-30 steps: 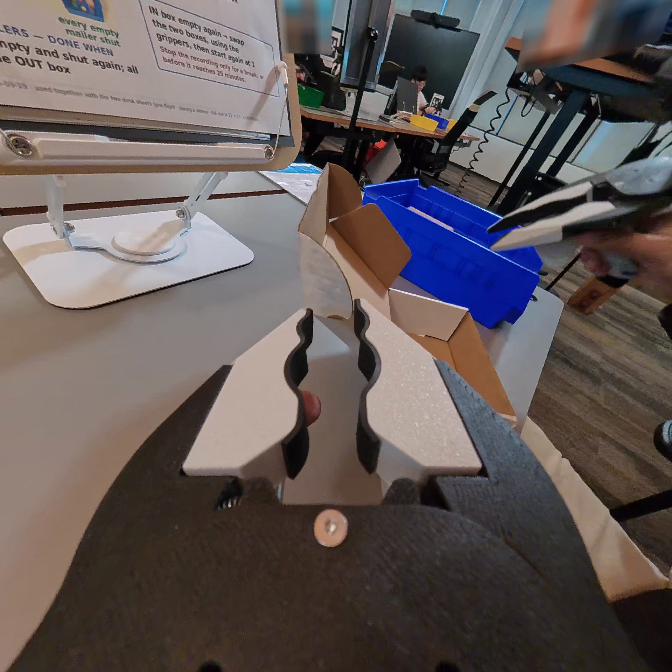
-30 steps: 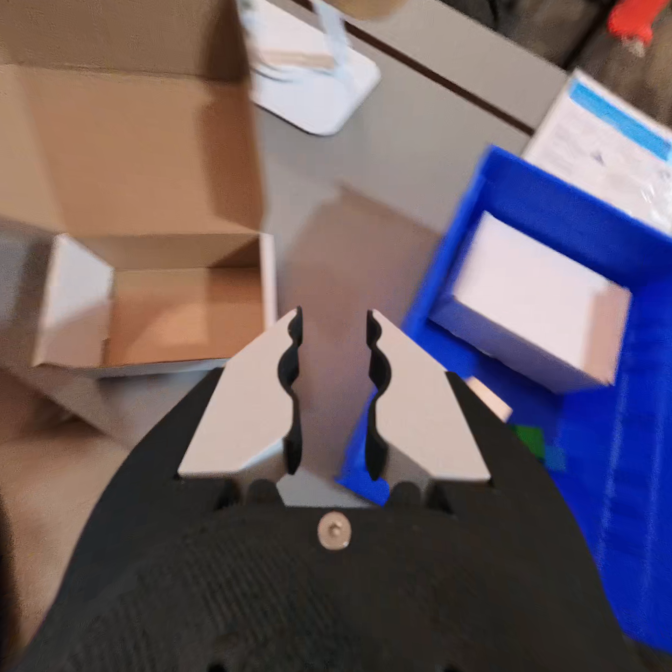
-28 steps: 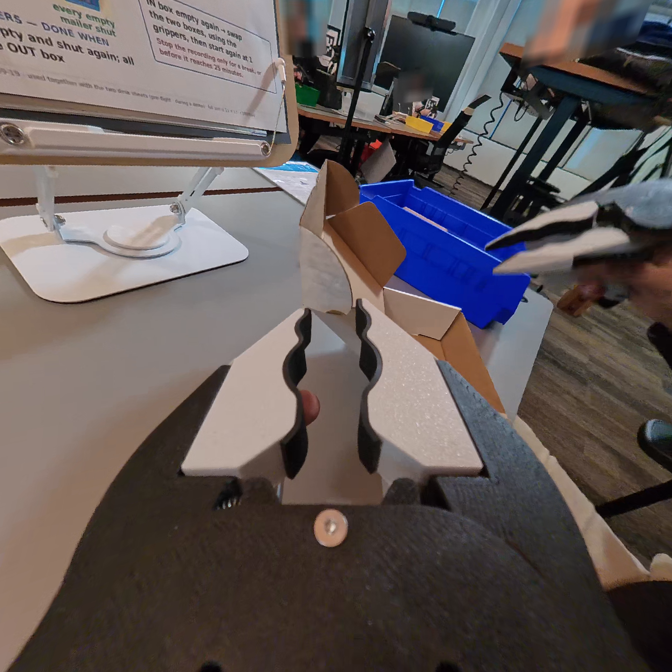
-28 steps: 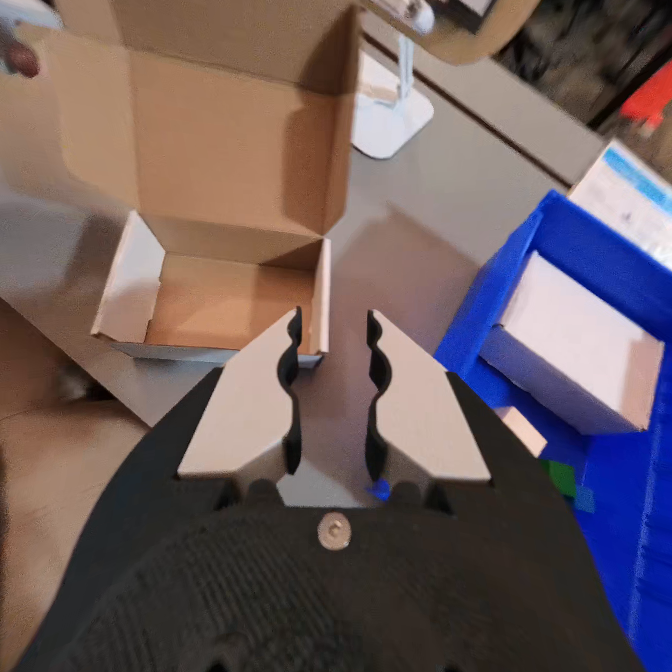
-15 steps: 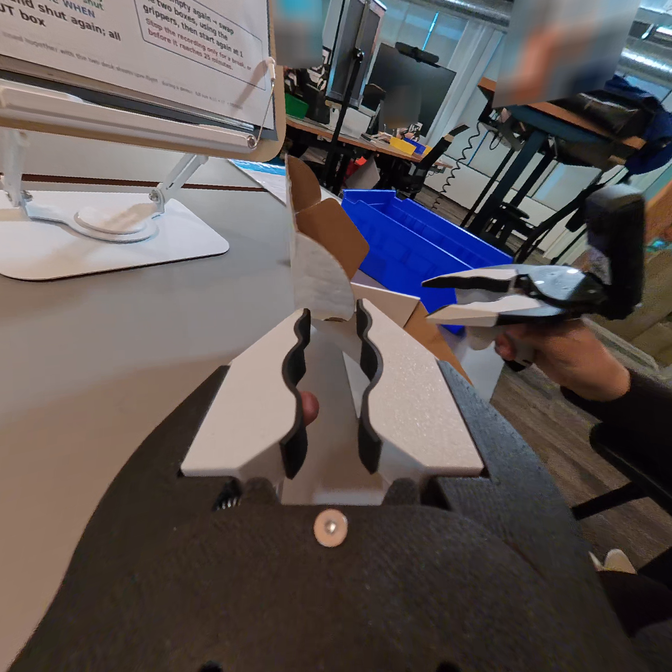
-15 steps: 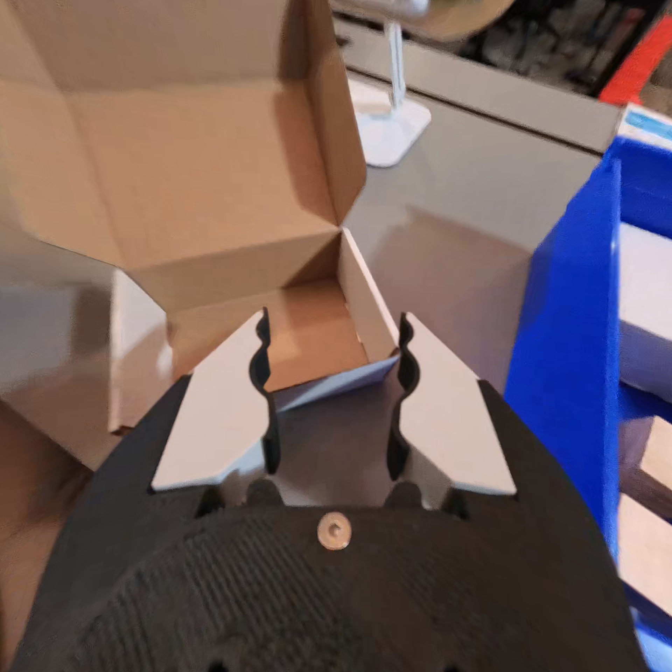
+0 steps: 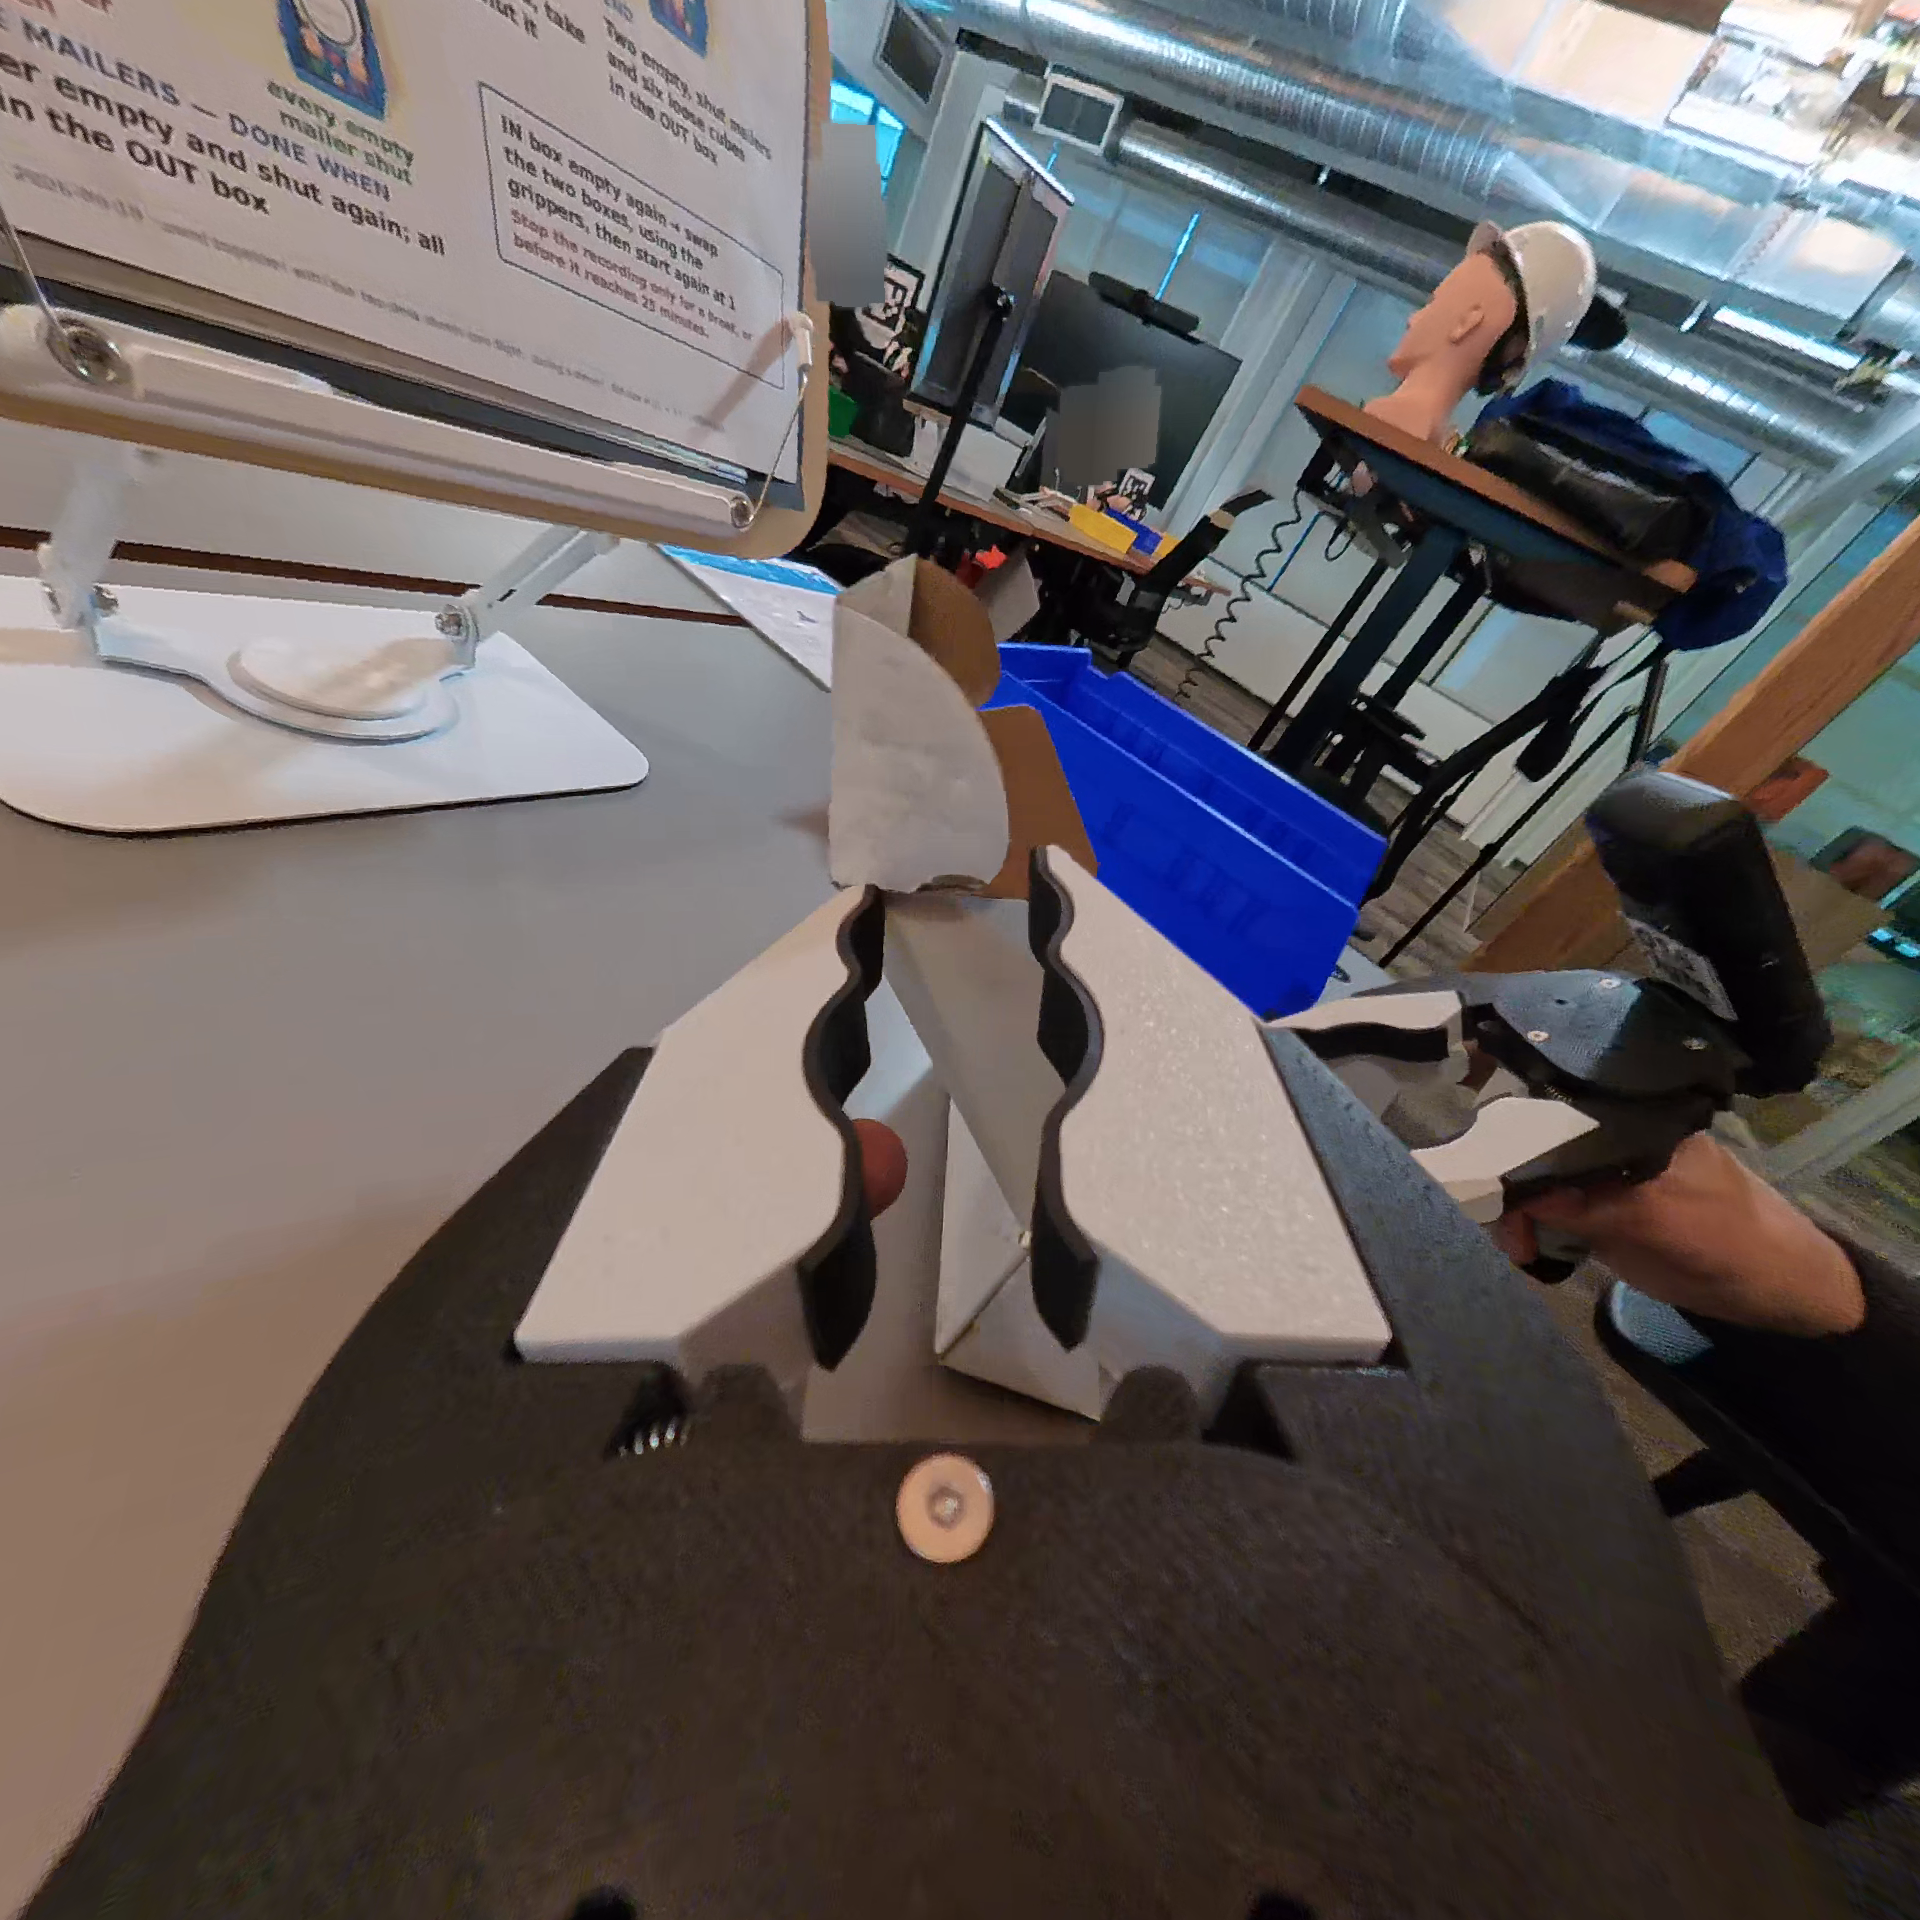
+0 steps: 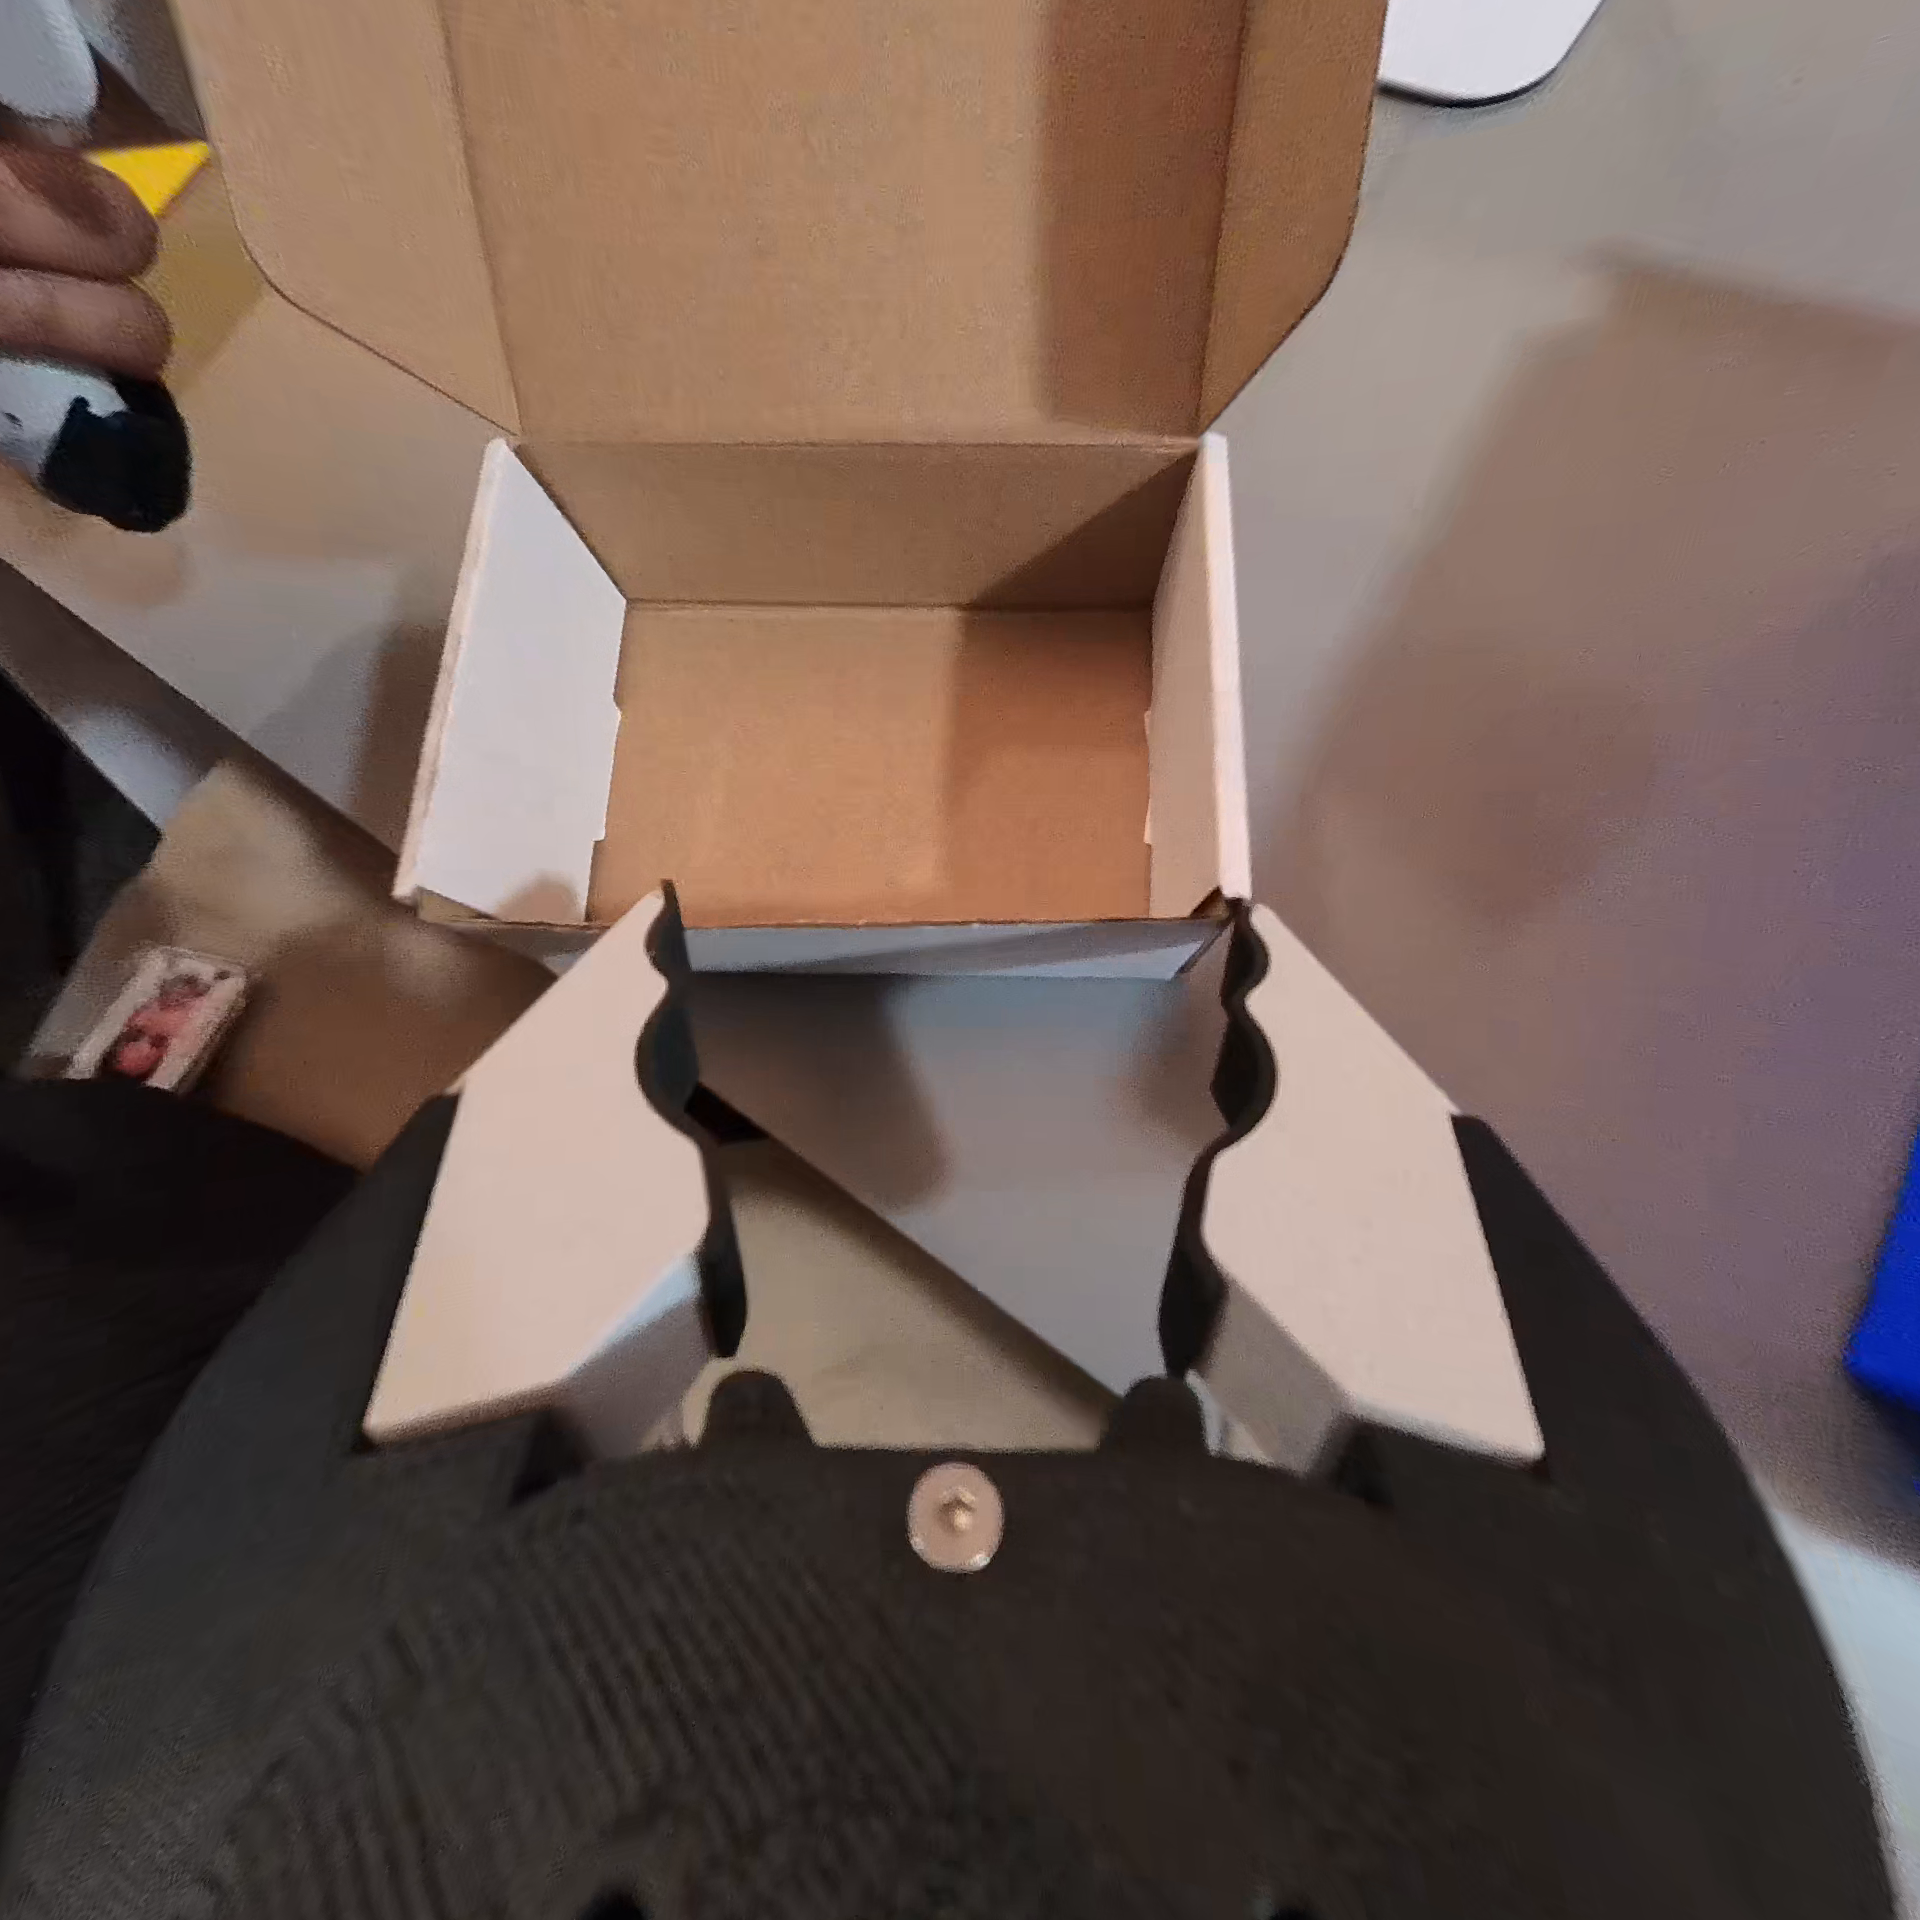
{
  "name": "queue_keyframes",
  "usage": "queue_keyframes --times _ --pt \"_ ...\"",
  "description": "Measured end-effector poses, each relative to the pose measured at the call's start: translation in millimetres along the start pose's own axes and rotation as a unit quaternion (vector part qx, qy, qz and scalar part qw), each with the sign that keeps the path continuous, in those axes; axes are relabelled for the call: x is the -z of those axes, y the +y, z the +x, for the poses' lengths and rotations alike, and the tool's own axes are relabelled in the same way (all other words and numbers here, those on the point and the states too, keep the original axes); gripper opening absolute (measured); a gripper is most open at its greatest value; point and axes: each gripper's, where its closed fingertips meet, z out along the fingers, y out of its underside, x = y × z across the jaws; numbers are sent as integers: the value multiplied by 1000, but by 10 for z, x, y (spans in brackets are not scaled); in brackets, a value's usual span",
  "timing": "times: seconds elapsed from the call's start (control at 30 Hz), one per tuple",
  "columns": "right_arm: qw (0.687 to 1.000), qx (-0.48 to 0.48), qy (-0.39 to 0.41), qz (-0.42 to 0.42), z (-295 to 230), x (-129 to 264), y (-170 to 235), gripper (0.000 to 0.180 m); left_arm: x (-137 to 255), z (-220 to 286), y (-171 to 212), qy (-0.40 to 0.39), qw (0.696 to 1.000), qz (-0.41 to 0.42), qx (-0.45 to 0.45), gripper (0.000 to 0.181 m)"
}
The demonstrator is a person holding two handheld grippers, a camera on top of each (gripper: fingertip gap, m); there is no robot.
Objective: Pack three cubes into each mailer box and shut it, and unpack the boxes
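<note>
Open box dead ahead of the right tongs

Box [image 8: 883, 769] sits past the right tongs [image 8: 951, 925], lid behind; bin [image 7: 1174, 821] beyond the left tongs [image 7: 956, 883].

Each tool [image 8: 951, 925] has white fingers [image 7: 717, 1122], wavy black pads, black body.

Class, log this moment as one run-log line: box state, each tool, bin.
mailer box: open, empty | right tool: open, at box front | left tool: open, beside box | blue bin: behind box
</note>
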Motion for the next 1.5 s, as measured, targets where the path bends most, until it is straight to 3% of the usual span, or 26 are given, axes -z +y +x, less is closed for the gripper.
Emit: queue_keyframes --times 0.17,0.43,0.57,0.7,0.87,1.03,1.17,1.37,1.5 --pt "999 -9 30 19 -69 12 45 104 2 -1 -4 11 1000 3 13 26" --pt "998 1 58 22 -135 -9 58 104 41 -130 54 -55 998 -29 -14 28" --pt "997 15 69 33 -44 29 10 105 90 -4 63 0 999 -53 5 28" --pt "994 37 90 56 58 76 -77 104 185 85 78 67 990 -101 66 45" --pt "989 71 116 58 194 81 -92 104 313 -31 69 60 987 -121 89 46" --pt "998 17 43 46 66 -3 -1 98 267 154 452 91 974 -186 96 46" --pt "998 -14 17 61 -135 28 -51 101 93 208 428 69 984 -141 89 40" --pt "999 26 -26 23 -479 -85 56 97 94 33 255 21 994 -82 75 39" --pt "992 38 -9 119 -300 97 -322 91 124 -33 214 18 993 -72 87 39"
